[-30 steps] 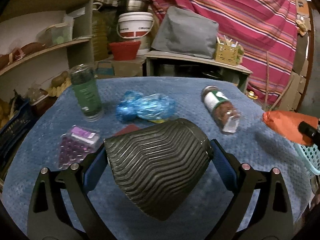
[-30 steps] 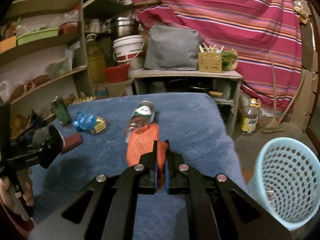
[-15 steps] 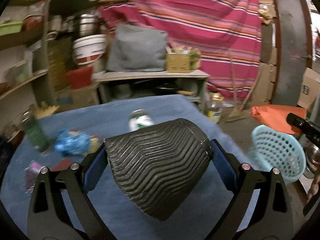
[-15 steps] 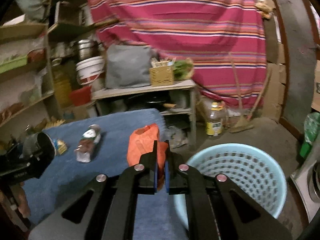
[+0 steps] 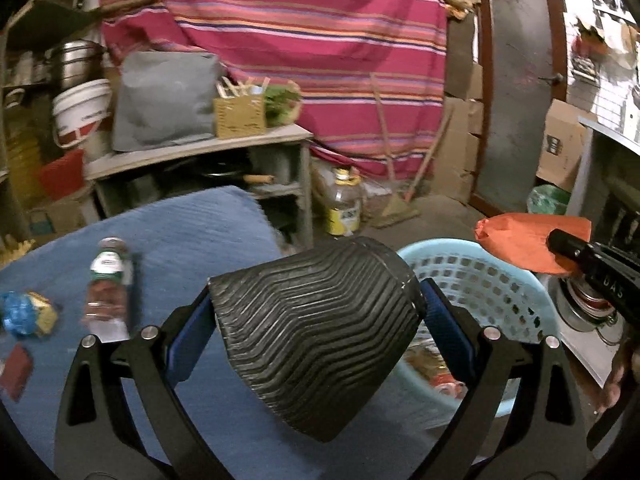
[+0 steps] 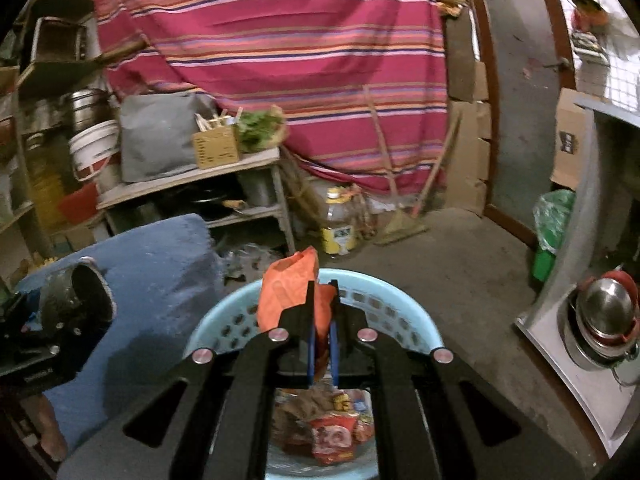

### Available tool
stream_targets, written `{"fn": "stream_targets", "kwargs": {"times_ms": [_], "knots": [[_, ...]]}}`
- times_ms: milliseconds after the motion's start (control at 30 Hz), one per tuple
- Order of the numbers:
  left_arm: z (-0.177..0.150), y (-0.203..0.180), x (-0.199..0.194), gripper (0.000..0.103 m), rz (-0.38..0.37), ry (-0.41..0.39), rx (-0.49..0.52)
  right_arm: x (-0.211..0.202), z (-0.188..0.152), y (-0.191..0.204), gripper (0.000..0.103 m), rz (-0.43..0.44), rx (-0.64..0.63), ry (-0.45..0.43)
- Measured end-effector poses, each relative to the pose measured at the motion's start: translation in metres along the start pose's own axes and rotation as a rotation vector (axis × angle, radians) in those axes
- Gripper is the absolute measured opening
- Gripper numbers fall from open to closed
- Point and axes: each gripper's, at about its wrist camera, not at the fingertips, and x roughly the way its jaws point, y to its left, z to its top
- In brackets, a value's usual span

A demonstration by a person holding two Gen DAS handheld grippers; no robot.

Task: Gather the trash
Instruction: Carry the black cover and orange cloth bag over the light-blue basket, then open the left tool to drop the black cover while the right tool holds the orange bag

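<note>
Right wrist: jaws pinch orange wrapper [image 6: 286, 288] above basket [image 6: 416, 320]; left grips ribbed cup [image 5: 316, 344], apparently.

Dim, warm indoor light, fisheye view

Motion blur smears the bottle [image 5: 109, 280] lying on the blue surface [image 5: 192, 232]; black vignette rings the bent edges around it.

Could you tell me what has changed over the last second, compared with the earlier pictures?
Both grippers swung from the blue table toward the light blue basket. The right gripper carried the orange bag from above the table to over the basket. Unchanged: it stays clamped on the bag, and the left gripper still holds the black ribbed pot.
</note>
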Motion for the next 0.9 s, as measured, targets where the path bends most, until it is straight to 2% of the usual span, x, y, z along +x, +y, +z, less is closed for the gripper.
{"fn": "stream_targets", "kwargs": {"times_ms": [233,433,633,900], "knots": [[0.005,-0.050,0.032,0.093,-0.047,0.051,0.067,0.008,-0.002,-0.028,0.005,-0.049,0.040,0.035],[0.014,-0.070,0.057,0.093,-0.097,0.103,0.061,0.008,-0.005,-0.041,0.005,-0.053,0.082,0.044],[0.024,-0.076,0.078,0.093,-0.139,0.156,0.039,0.009,-0.009,-0.049,0.005,-0.055,0.105,0.053],[0.024,-0.062,0.070,0.098,-0.118,0.153,0.030,0.016,-0.010,-0.042,0.005,-0.049,0.083,0.070]]}}
